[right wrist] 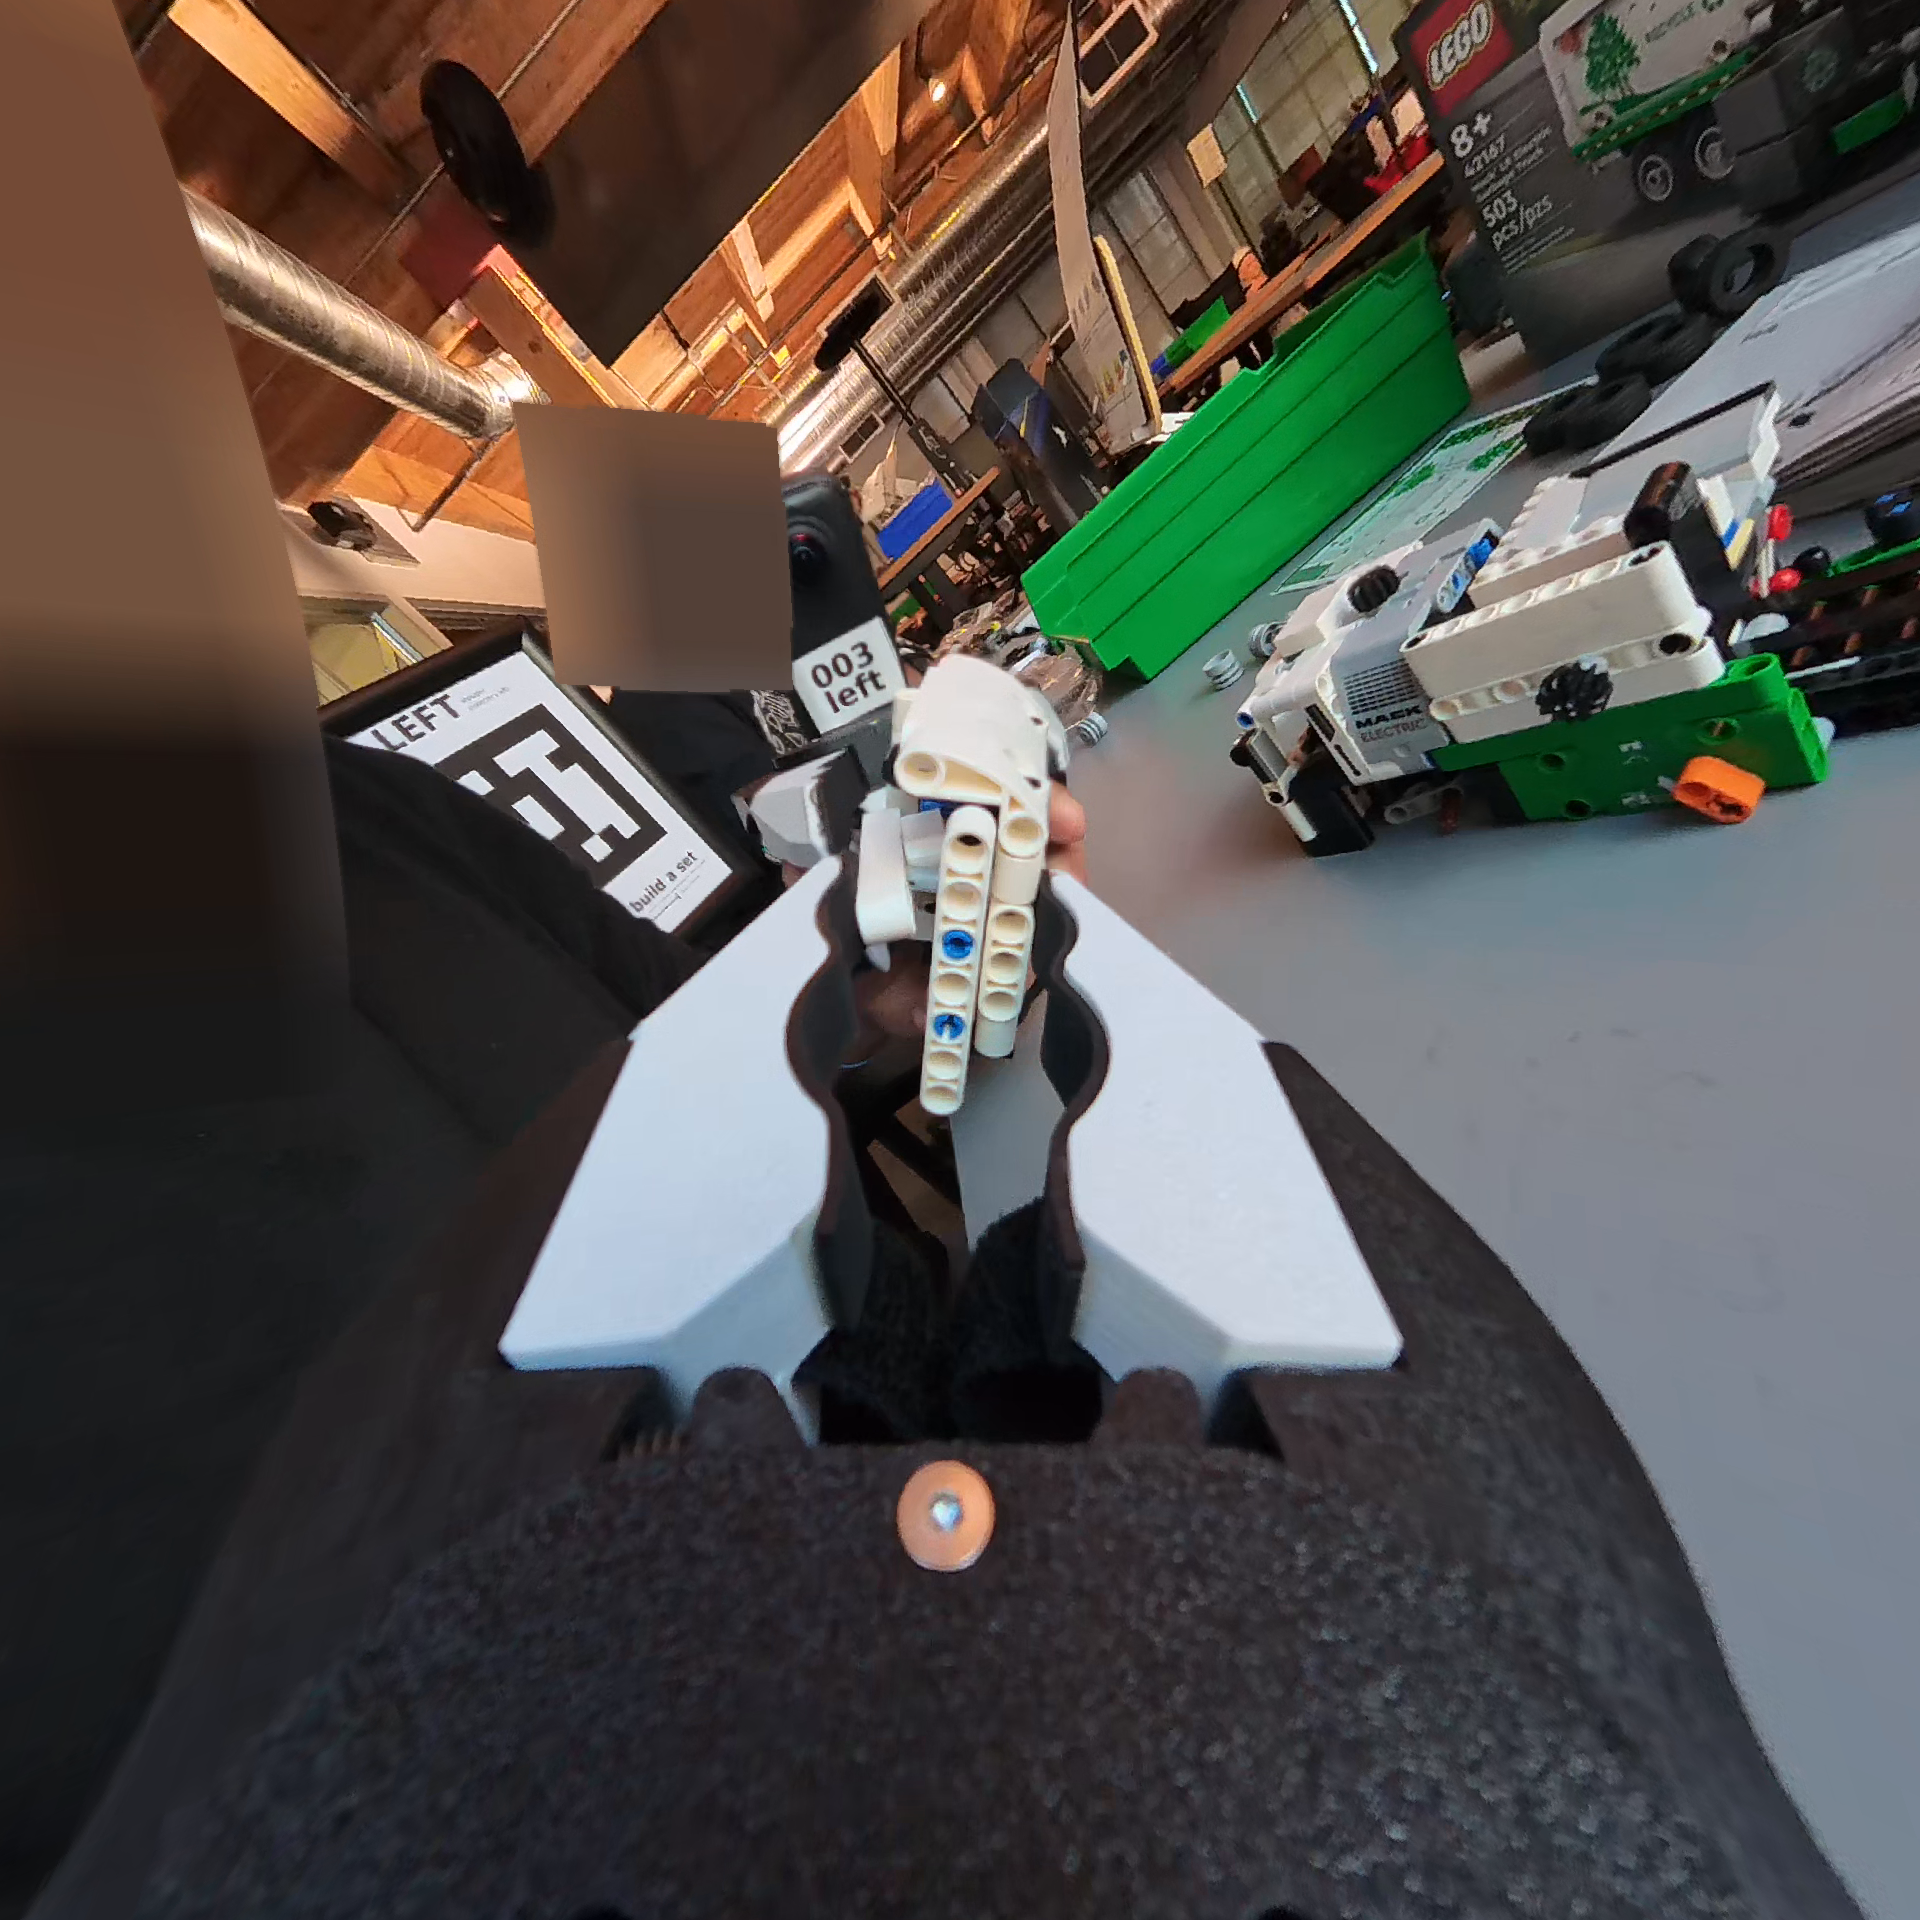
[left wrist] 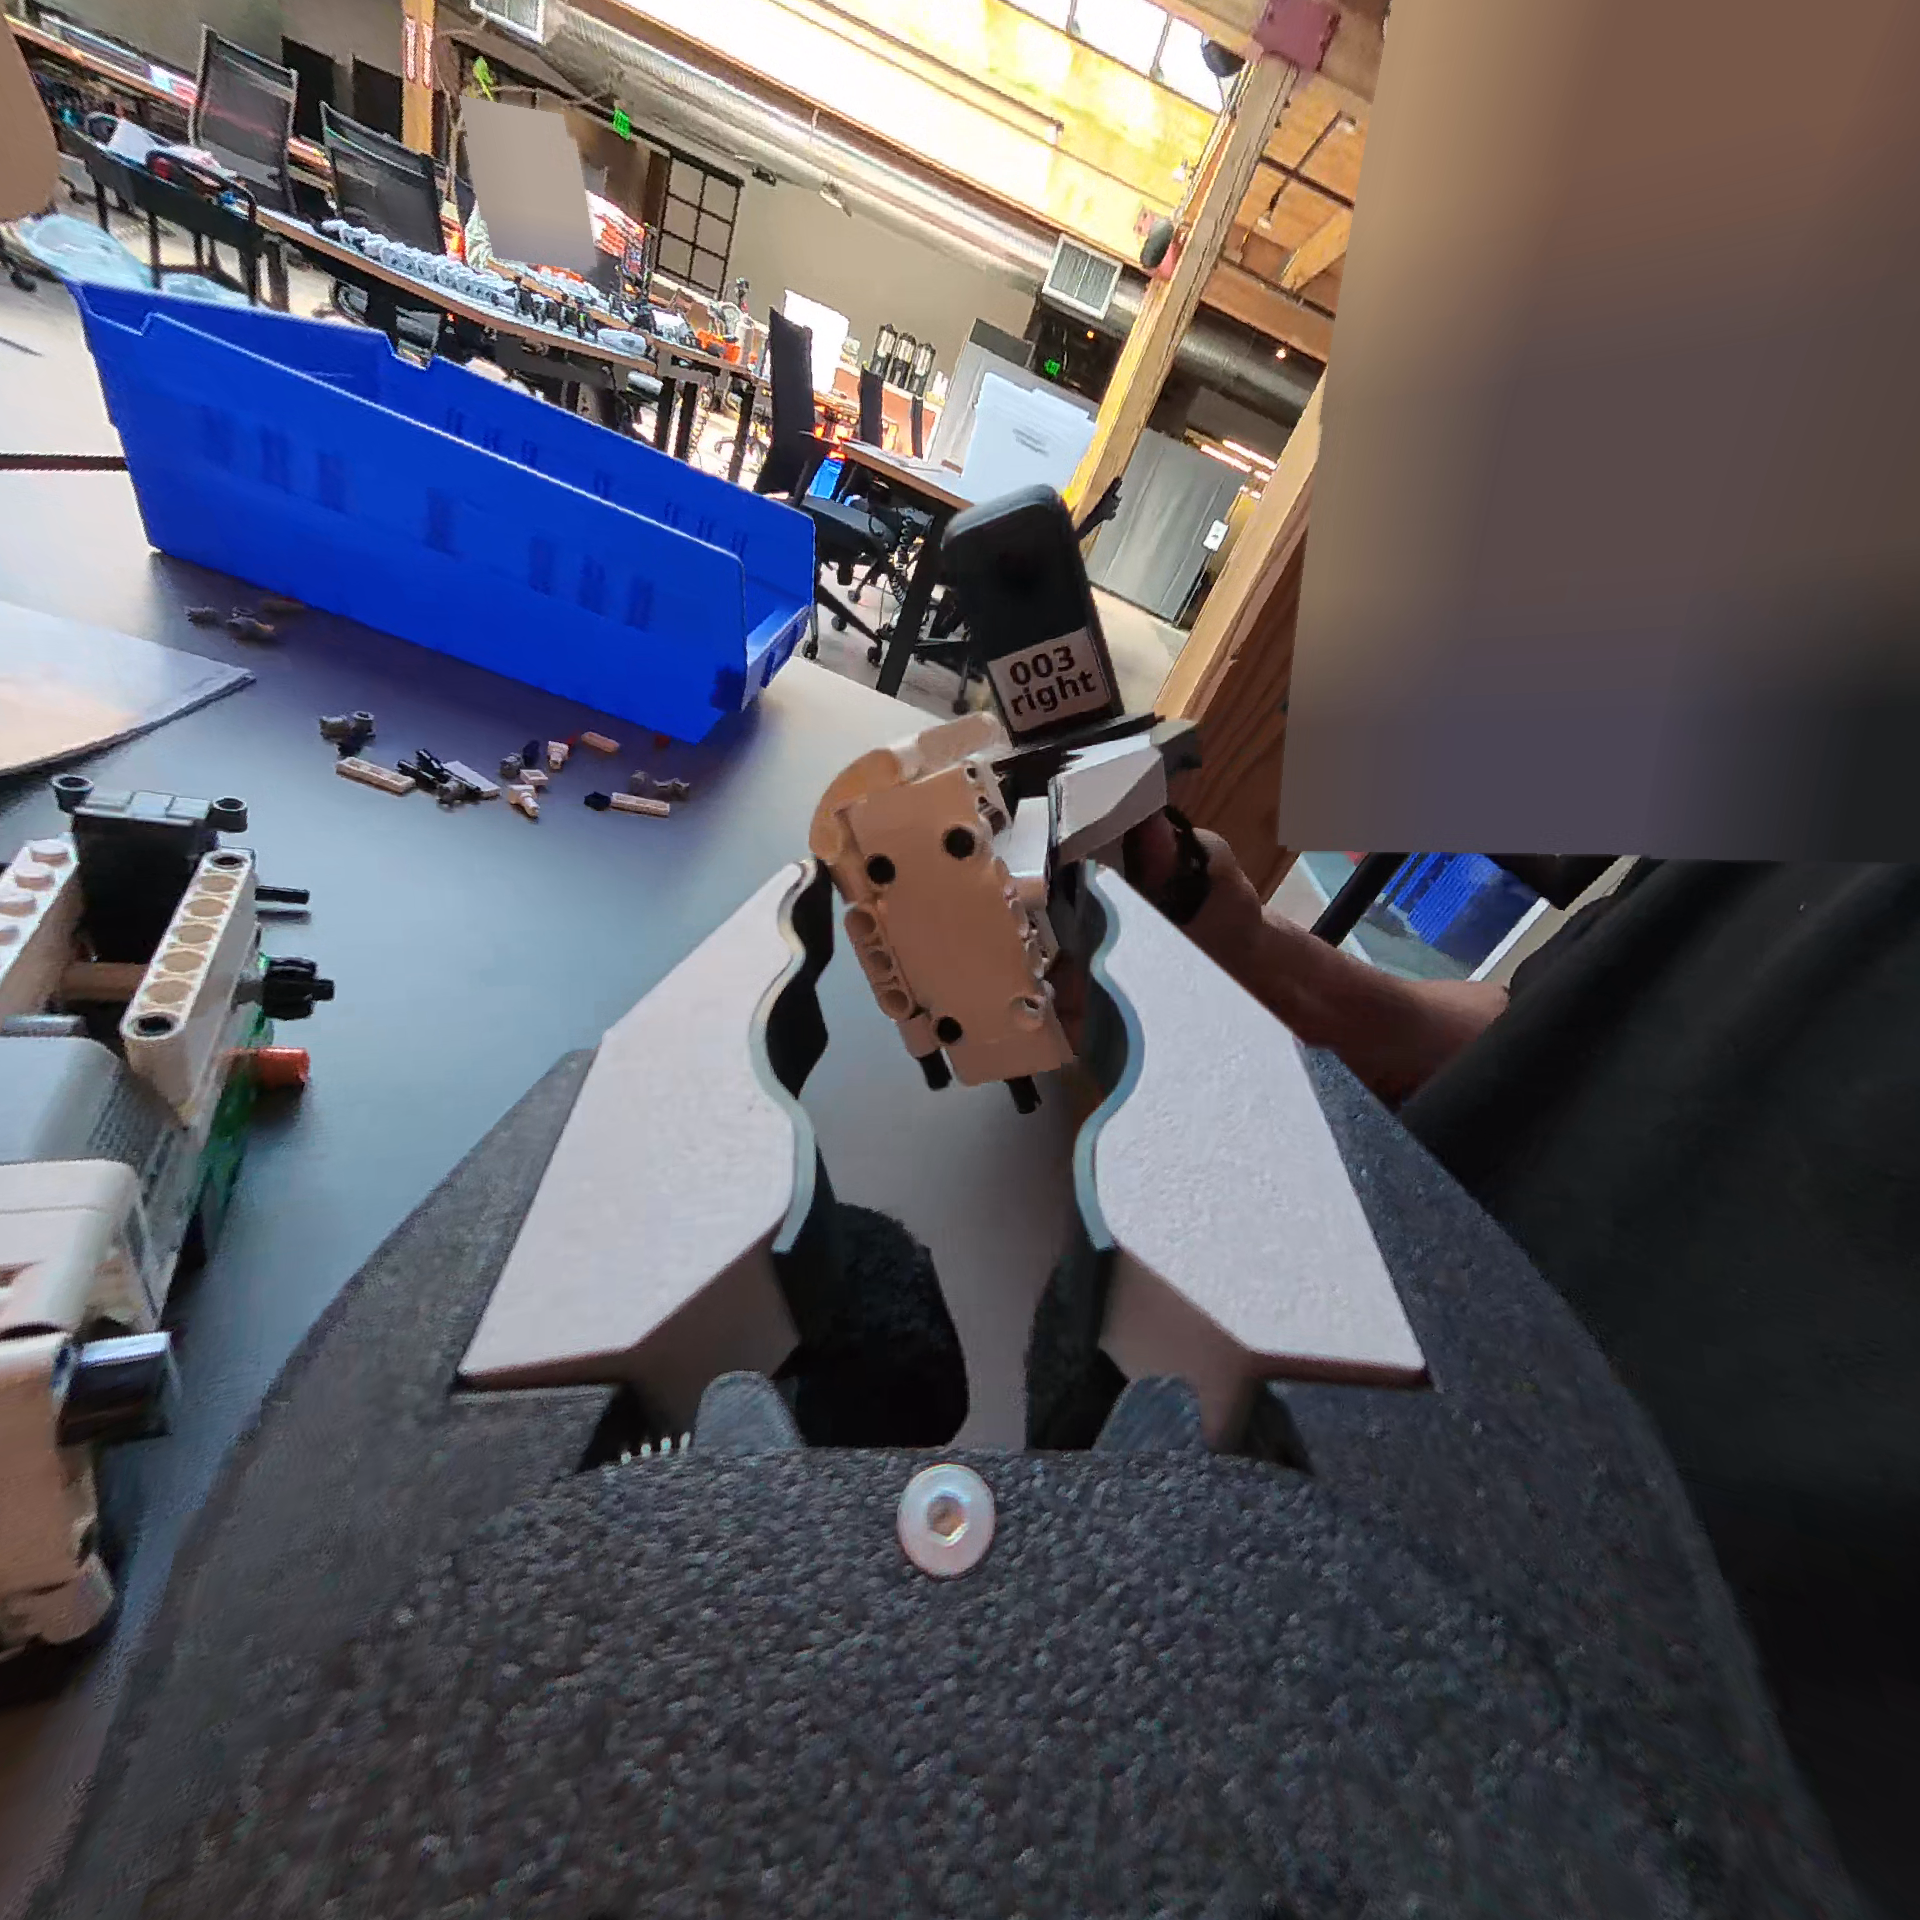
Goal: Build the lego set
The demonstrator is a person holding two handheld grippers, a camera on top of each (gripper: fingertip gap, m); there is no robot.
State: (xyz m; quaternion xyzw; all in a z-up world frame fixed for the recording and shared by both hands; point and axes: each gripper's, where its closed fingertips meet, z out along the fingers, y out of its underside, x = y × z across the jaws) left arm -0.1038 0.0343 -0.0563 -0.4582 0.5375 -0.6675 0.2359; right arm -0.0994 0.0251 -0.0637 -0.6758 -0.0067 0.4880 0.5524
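Both grippers meet on one white sub-assembly (right wrist: 961, 894) held in the air above the worktop (right wrist: 1455, 1039). The right gripper (right wrist: 951, 914) is clamped on its beams. The left gripper (left wrist: 951, 935) has it between its fingertips, but whether they pinch is hard to make out. Farther off, the truck (right wrist: 1507, 675) lies on its side, loose pieces (left wrist: 509, 774) scattered before a blue bin (left wrist: 436, 520).

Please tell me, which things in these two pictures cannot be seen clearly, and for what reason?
- White lego sub-assembly: which gripper clamps it is unclear; both sets of fingers overlap it.
- Partly built truck: cut by the left wrist view's edge.
- Small loose pieces: too small to identify.
- Green bin: contents hidden by its wall.
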